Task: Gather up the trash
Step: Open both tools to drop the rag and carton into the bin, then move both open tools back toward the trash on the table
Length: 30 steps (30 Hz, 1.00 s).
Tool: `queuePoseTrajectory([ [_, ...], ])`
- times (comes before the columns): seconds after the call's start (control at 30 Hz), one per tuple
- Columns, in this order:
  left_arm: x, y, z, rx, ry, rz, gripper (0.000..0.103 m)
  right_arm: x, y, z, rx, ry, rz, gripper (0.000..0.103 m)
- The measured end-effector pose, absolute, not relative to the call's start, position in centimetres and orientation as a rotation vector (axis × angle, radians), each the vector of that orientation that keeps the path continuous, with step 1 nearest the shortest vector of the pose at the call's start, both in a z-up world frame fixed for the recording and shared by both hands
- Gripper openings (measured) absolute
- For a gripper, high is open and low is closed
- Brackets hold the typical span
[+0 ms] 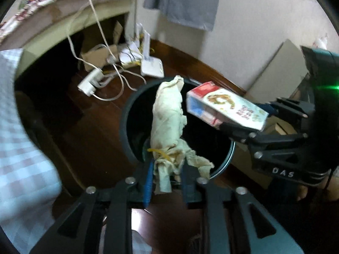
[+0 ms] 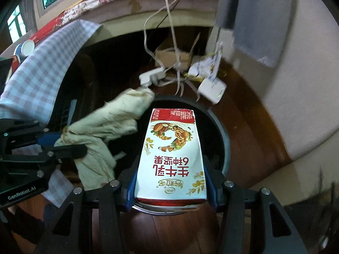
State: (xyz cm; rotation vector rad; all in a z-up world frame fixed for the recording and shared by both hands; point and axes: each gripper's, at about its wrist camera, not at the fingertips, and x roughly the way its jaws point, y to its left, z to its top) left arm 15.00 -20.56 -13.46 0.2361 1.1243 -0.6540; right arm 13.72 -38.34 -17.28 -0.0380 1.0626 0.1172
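Left gripper (image 1: 166, 178) blurred around rag (image 1: 168, 124), bin (image 1: 127, 118) interior dark.

Both tools are showing black, angular plastic linkages with long triangular cut-outs and round silver screw heads at the pivots. The left gripper (image 1: 167, 182) is carrying blue ribbed pads on the inner faces of its fingers (image 1: 148, 182). The right gripper (image 2: 170, 182) is wearing the same blue pads along its fingers (image 2: 132, 187). From the left wrist view, the right tool's body is showing white letters "DAS" and a green light glowing on its dark housing. From the right wrist view, the left tool's body is displaying white "GenRobot.AI" lettering.
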Motion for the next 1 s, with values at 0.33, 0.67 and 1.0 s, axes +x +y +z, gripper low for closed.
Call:
queuePoseTrajectory([
  [0.33,13.8,-18.7,-11.6,0.278,1.031,-0.478,0.093,13.1,-41.5,-17.0,0.048,1.072,-0.126,0.103],
  [0.67,12.3,-17.4,-7.3,0.238,0.923,-0.414,0.095,11.3,-40.5,-12.4,0.1,0.954,-0.158,0.103],
  [1.0,11.9,-15.1,-3.7,0.176,0.835,-0.372,0.095,10.7,-37.6,-8.3,0.065,0.873,-0.122,0.103],
])
